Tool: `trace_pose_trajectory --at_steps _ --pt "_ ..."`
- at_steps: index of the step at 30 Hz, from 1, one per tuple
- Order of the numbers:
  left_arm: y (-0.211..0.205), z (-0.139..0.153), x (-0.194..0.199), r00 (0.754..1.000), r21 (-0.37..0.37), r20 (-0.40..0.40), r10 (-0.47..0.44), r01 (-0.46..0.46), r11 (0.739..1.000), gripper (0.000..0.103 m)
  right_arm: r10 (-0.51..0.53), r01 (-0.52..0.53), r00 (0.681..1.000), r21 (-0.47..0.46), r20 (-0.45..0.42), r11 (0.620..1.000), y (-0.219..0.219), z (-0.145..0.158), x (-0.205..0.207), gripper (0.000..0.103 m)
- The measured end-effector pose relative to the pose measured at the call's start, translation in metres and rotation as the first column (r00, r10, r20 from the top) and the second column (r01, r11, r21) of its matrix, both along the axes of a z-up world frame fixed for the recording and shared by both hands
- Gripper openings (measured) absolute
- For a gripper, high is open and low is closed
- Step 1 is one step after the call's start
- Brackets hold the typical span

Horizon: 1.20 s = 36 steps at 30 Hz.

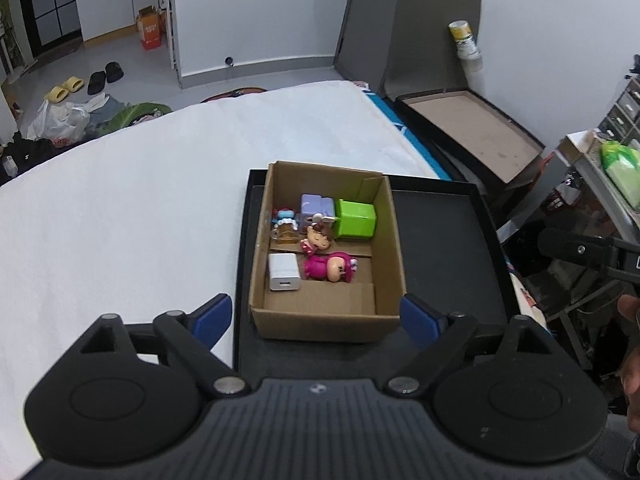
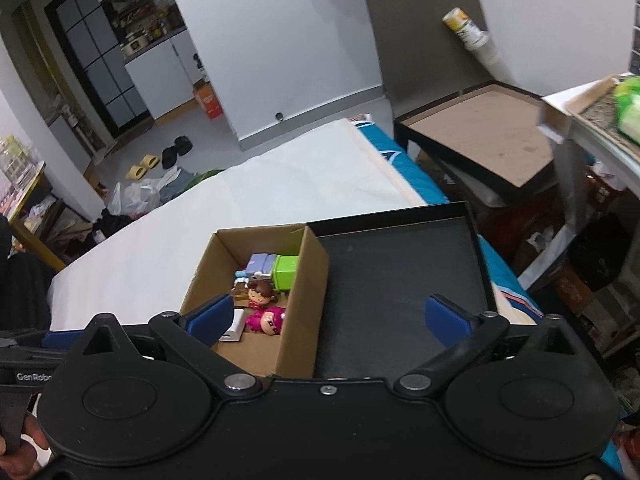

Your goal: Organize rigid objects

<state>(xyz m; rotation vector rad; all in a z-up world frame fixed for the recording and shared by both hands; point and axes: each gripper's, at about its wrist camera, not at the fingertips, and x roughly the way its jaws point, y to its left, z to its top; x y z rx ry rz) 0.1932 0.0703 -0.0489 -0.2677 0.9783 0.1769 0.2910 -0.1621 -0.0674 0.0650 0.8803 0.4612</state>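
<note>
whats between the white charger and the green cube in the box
In the left wrist view, the pink doll and a small red-bowed figurine lie between the white charger and the green cube inside the cardboard box.

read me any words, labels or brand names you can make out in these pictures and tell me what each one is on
"GenRobo", cut off at the frame edge: white letters on the black gripper body at the lower left of the right wrist view.
Yellow and white can: it has print, too blurred to read.
Orange carton on the floor: markings too small to read.
</note>
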Motion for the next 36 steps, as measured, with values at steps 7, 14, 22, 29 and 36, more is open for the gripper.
trace_pose_trajectory --at_steps 7,14,22,29,36 --pt "-0.013 0.012 -0.024 0.999 0.011 0.045 -0.020 0.020 1.000 0.091 -0.032 0.031 0.999 0.023 0.030 0.999 -0.020 0.010 -0.021 0.103" --pt "-0.020 0.024 -0.047 0.996 0.005 0.085 -0.030 0.029 1.000 0.092 -0.044 0.043 0.997 0.017 0.058 0.999 -0.030 0.019 -0.047 0.103" --pt "-0.030 0.044 -0.076 0.989 0.032 0.139 -0.053 0.049 0.998 0.092 -0.064 0.063 0.993 0.009 0.102 0.998 -0.038 0.036 -0.073 0.103" --pt "-0.038 0.060 -0.098 0.982 0.055 0.174 -0.070 0.062 0.997 0.092 -0.081 0.079 0.991 0.026 0.111 0.997 -0.048 0.045 -0.091 0.103" --pt "-0.051 0.068 -0.117 0.977 0.062 0.192 -0.093 0.083 0.995 0.092 -0.095 0.091 0.987 0.034 0.126 0.995 -0.060 0.051 -0.113 0.103"
